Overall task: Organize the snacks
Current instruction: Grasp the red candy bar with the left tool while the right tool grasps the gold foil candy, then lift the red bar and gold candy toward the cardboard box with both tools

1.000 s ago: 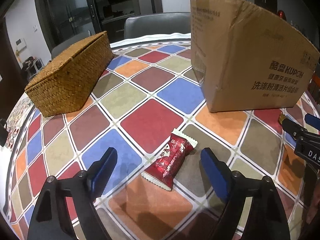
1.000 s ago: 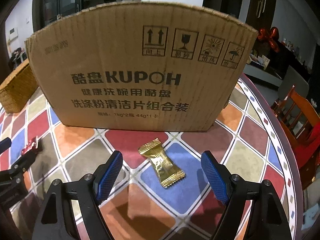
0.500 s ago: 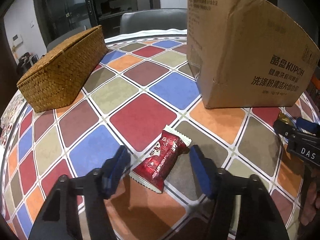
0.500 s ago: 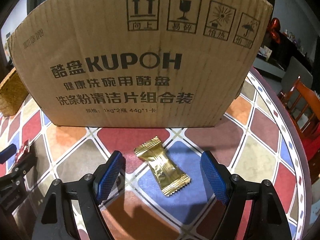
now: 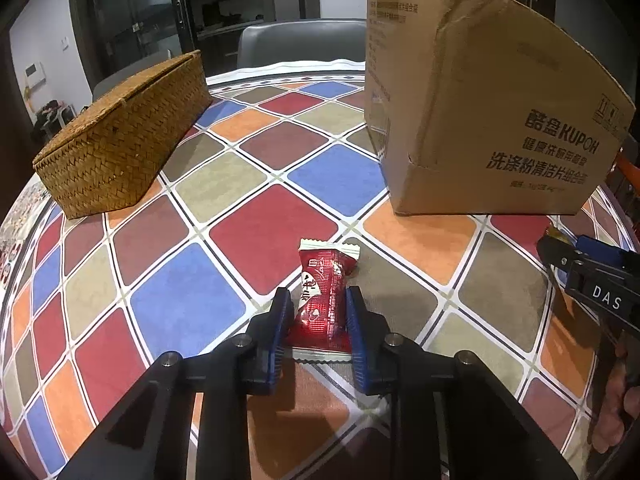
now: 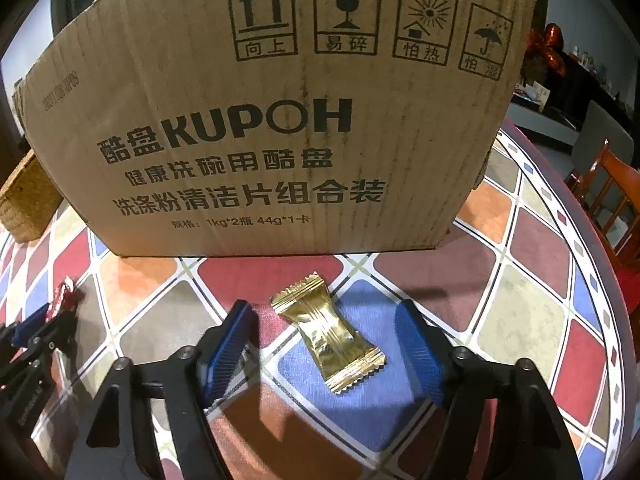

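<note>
Counter [image 5: 272,228] with cardboard box [image 6: 256,120], two wrapped snacks.
Left gripper [image 5: 318,312] has just closed, fingers clenched on the red snack [image 5: 322,300]; right gripper [image 6: 326,344] is narrowing, unclenched, around the gold snack [image 6: 328,332]: centre it first.

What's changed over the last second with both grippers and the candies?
The left gripper closed onto the red candy, turning it more upright in view. The right gripper has just been closing around the gold candy without touching it. Cardboard box and wicker basket unchanged.
</note>
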Demonstrator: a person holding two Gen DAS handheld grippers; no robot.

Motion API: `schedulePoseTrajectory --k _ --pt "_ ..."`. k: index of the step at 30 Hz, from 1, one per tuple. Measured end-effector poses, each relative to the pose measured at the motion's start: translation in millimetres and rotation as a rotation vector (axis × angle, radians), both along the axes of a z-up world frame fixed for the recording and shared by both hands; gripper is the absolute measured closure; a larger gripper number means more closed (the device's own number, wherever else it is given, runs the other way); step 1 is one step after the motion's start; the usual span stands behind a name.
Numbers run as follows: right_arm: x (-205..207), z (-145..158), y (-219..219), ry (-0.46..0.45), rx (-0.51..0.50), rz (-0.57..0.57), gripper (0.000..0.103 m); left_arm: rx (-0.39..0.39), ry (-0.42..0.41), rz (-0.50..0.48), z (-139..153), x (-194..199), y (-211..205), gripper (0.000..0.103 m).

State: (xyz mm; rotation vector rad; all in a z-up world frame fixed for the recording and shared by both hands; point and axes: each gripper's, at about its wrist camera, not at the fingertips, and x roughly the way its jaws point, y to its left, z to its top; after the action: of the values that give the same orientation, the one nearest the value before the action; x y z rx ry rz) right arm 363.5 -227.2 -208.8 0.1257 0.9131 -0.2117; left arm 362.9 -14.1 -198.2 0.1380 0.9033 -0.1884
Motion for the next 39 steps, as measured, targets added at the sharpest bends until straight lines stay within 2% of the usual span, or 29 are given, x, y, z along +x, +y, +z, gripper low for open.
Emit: schedulePoseTrajectory --k 2,7,10,21,39 --pt "0 1 -1 -0.003 -0.001 0.002 0.041 -0.003 0.001 0.001 0 0 1 0.075" --pt "-2 4 6 -0.01 -0.002 0.011 0.067 -0.012 0.001 0.004 0 0 2 0.076" --pt "-1 4 9 -0.012 -0.004 0.024 0.078 -0.021 0.001 0.004 0 -1 2 0.076" --pt "-8 7 25 -0.017 0.011 0.042 0.082 -0.033 -0.002 0.002 3 -2 2 0.078" --pt "-30 39 34 -0.057 0.013 0.056 0.082 -0.041 -0.034 0.012 26 -16 4 0.078"
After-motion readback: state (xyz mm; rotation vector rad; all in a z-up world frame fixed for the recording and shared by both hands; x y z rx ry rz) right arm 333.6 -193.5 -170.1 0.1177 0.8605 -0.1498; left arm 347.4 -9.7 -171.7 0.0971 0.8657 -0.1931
